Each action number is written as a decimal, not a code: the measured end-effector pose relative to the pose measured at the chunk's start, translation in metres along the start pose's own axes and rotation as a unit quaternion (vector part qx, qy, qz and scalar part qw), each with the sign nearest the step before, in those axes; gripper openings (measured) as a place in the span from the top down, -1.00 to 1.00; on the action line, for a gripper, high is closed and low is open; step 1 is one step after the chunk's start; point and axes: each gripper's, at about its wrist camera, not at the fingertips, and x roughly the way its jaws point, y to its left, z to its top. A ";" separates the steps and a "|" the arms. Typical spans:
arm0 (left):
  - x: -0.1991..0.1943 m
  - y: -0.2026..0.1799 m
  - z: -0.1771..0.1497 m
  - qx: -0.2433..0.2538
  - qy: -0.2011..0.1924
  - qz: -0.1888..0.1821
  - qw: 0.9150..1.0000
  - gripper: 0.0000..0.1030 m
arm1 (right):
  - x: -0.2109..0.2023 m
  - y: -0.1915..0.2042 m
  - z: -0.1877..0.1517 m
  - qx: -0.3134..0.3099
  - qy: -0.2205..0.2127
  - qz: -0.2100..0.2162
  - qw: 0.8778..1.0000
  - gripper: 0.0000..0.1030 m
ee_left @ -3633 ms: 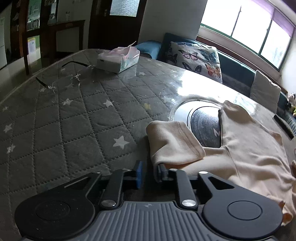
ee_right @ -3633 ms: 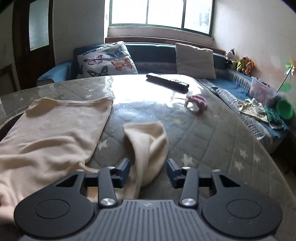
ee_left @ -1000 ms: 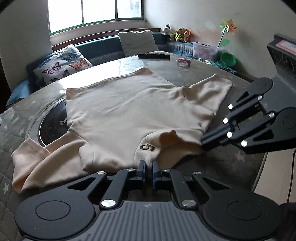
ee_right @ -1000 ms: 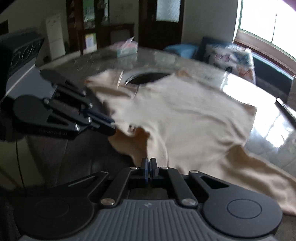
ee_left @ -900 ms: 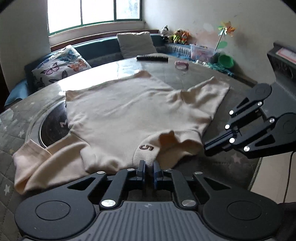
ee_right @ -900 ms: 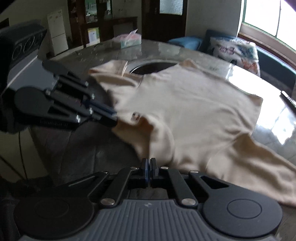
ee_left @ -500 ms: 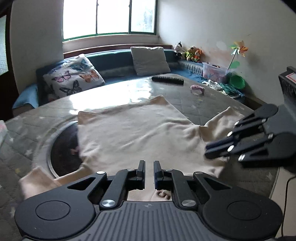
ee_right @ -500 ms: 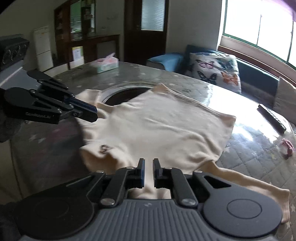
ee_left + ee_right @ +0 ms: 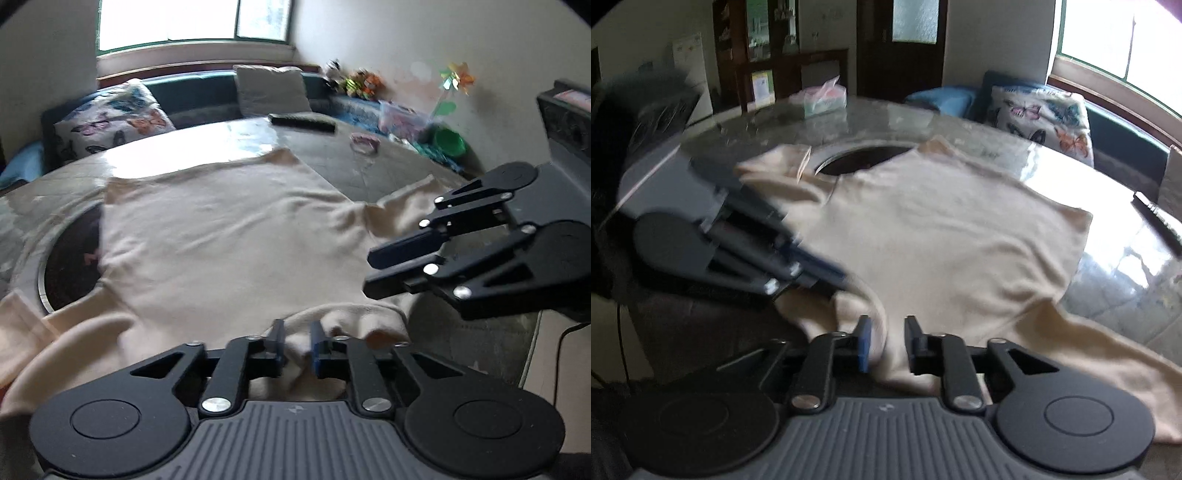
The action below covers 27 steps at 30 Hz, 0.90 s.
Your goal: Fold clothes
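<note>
Cream sweater [image 9: 229, 236] lies flat on the round surface [image 9: 373, 162], front down, body spread toward the window side, hem at the far end, collar edge bunched nearest me at the surface's near rim. One sleeve [image 9: 62, 339] trails off to my left, the other sleeve [image 9: 1108, 354] runs out to my right. Long axis of the body runs straight away from me, so I judge any next fold has to go across it or carry this near end toward the hem.

My left claw [image 9: 296, 341] sits right at the collar bunch, cloth between the jaws but the pads are apart from it. Jaws have just been opening, gap narrow, nothing pinched. My right claw [image 9: 886, 343] is the same: jaws have just been opening, a narrow gap, a ridge of sweater lying in it, no squeeze that I can see. Both claws point down at the near edge, close beside each other, left one at the collar middle, right one a bit further toward the right shoulder. In the right view the left claw is blurred.

Neither hand is clearly nearer the body; each is nearer its own sleeve. Looks like a laid-out, just-released state, sleeves not yet folded in.

Outward: remote [image 9: 301, 123] and small pink thing [image 9: 364, 142] on the far surface, well apart from the sweater. Tissue box [image 9: 822, 98] at the far left rim. Butterfly cushion [image 9: 114, 129] on the sofa beyond.
</note>
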 end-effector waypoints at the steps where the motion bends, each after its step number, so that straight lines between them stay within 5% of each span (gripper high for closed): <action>1: -0.005 0.004 0.000 -0.007 -0.007 0.009 1.000 0.39 | 0.002 -0.001 0.004 0.004 -0.006 -0.003 1.000 0.57; 5: -0.022 0.031 -0.003 -0.036 -0.024 0.079 0.996 0.29 | 0.023 -0.004 0.016 0.022 -0.017 -0.003 1.000 0.39; 11: -0.037 0.082 -0.004 -0.070 -0.035 0.198 0.977 0.18 | 0.047 0.007 0.013 0.016 0.004 0.027 1.000 0.26; 22: -0.014 0.125 -0.007 -0.116 -0.010 0.233 0.966 0.18 | 0.049 0.009 0.012 0.019 0.010 0.027 0.999 0.22; 27: -0.025 0.141 -0.011 -0.135 -0.023 0.242 0.960 0.80 | 0.049 0.009 0.012 0.021 0.012 0.024 0.999 0.18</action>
